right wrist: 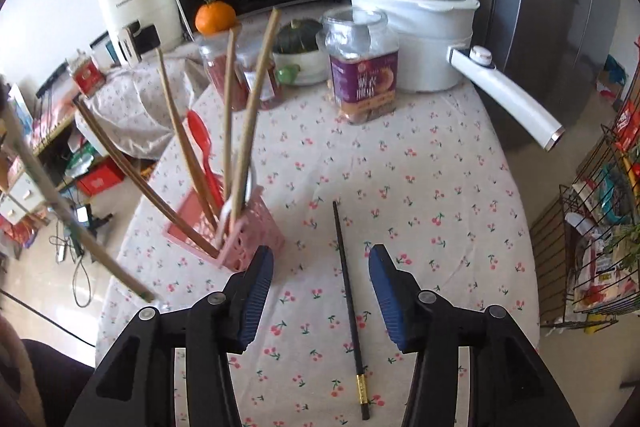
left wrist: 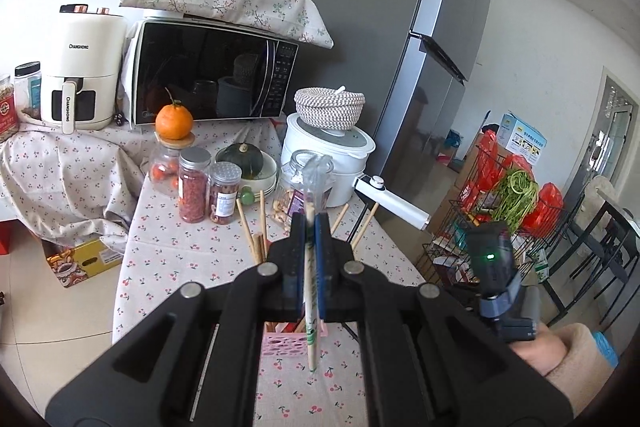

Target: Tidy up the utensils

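My left gripper (left wrist: 310,223) is shut on a pale wooden chopstick (left wrist: 309,291) in a clear wrapper and holds it upright just in front of the pink utensil basket (left wrist: 280,343). In the right wrist view that chopstick (right wrist: 80,227) slants at the far left, beside the basket (right wrist: 244,239). The basket holds several wooden chopsticks (right wrist: 252,107) and a red plastic spoon (right wrist: 202,147). My right gripper (right wrist: 320,269) is open and empty above the table. A black chopstick with a gold band (right wrist: 348,291) lies on the cloth between its fingers.
The table carries a cherry-print cloth (right wrist: 420,187), a purple-label jar (right wrist: 362,67), spice jars (left wrist: 194,187), a white pot with a long handle (right wrist: 424,35), a squash in a bowl (left wrist: 244,163), an orange (left wrist: 174,123) and a microwave (left wrist: 212,71). A fridge (left wrist: 400,27) and wire rack (left wrist: 492,211) stand right.
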{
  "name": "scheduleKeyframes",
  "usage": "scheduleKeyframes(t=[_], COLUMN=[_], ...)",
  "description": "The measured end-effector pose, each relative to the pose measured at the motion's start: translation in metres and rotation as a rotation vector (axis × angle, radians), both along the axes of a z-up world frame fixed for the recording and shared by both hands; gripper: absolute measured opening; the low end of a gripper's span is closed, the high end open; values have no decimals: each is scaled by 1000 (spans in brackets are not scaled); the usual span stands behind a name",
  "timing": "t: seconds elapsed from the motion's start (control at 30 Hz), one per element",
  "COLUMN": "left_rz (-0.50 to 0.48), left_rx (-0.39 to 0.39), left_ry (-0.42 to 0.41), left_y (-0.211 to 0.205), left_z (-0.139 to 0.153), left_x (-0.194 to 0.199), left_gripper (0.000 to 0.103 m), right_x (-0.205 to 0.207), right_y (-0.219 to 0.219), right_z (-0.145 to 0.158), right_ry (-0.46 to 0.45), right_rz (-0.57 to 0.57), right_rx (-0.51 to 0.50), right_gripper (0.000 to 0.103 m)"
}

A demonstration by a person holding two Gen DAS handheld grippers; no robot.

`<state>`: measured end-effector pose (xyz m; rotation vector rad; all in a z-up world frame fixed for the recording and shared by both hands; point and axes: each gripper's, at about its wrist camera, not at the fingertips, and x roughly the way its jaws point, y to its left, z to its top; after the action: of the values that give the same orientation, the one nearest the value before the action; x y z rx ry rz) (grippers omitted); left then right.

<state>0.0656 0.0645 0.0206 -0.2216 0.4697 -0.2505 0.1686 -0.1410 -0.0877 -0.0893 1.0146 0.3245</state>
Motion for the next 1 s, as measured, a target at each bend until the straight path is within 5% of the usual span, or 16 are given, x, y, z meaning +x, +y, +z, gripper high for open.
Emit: scheduleKeyframes(t=[0.2,0.4,0.5,0.53,0.67,1.0], left_rz=[-22,-22,-22,-22,-15,44], left_rx=[8,12,9,7,-3,-64], left_ry=[30,58,71,72,59,-64], left_y=[6,14,16,16,18,26], left_z=[-7,-14,-16,-17,-13,2], left_x=[-3,3,6,7,7,9], left_gripper=[5,5,5,5,5,5], right_x=[47,75,74,73,63,-15], right_y=[7,21,34,36,28,-12], right_z=[-75,-115,-112,-111,-91,27], right_ry=[139,202,180,177,126,-192], right_rz=[-2,-22,-8,-16,-41,-64], right_rx=[-116,-151,-173,-191,-146,104], right_gripper=[39,31,6,6,5,5])
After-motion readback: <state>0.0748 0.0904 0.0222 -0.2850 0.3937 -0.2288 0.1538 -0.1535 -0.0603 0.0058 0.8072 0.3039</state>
